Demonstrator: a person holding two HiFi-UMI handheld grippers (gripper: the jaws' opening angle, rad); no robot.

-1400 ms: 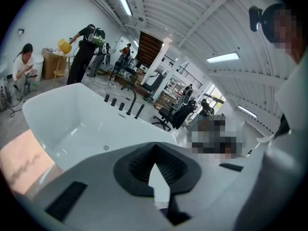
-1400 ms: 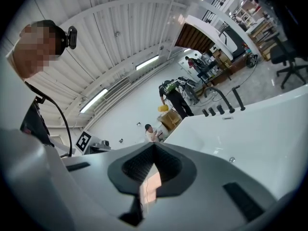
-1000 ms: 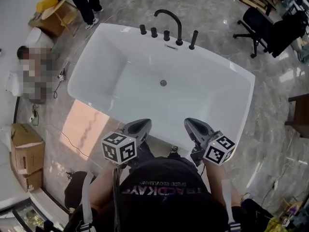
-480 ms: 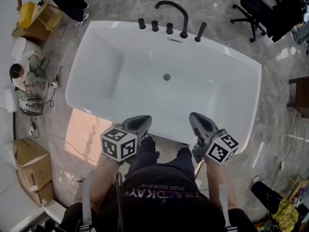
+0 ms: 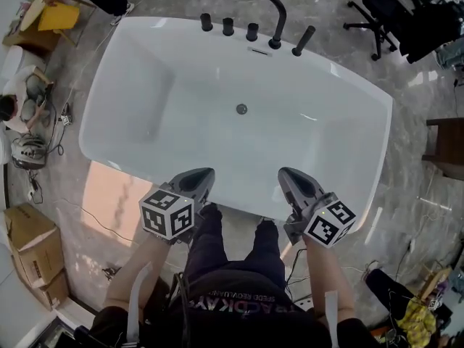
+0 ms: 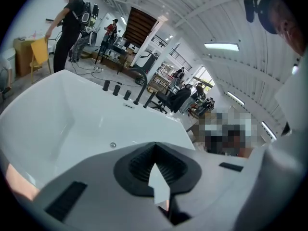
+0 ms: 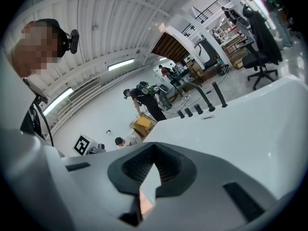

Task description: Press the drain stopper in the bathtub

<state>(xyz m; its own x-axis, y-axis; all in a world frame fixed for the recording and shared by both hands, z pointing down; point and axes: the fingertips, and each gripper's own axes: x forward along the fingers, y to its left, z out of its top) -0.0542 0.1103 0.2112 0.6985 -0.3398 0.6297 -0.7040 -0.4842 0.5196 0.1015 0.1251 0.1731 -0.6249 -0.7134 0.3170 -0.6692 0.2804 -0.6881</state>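
Note:
A white bathtub (image 5: 145,85) fills the head view, and its small round metal drain stopper (image 5: 241,109) sits in the middle of the tub floor. The stopper also shows in the left gripper view as the drain stopper (image 6: 112,145), far beyond the jaws. My left gripper (image 5: 196,179) hangs over the tub's near rim, shut and holding nothing. My right gripper (image 5: 292,180) is level with it to the right, also shut and empty. Both are well short of the stopper. The right gripper view shows only the tub wall (image 7: 255,124); the stopper is hidden there.
A black arched faucet (image 5: 262,9) with several black knobs stands on the tub's far rim. Around the tub are an office chair (image 5: 380,17), cardboard boxes (image 5: 29,249), a yellow chair (image 5: 58,17), a crouching person (image 5: 11,107) and floor cables.
The tub has shifted closer and more squarely below me in the head view. Both grippers keep their pose over the near rim and stay shut.

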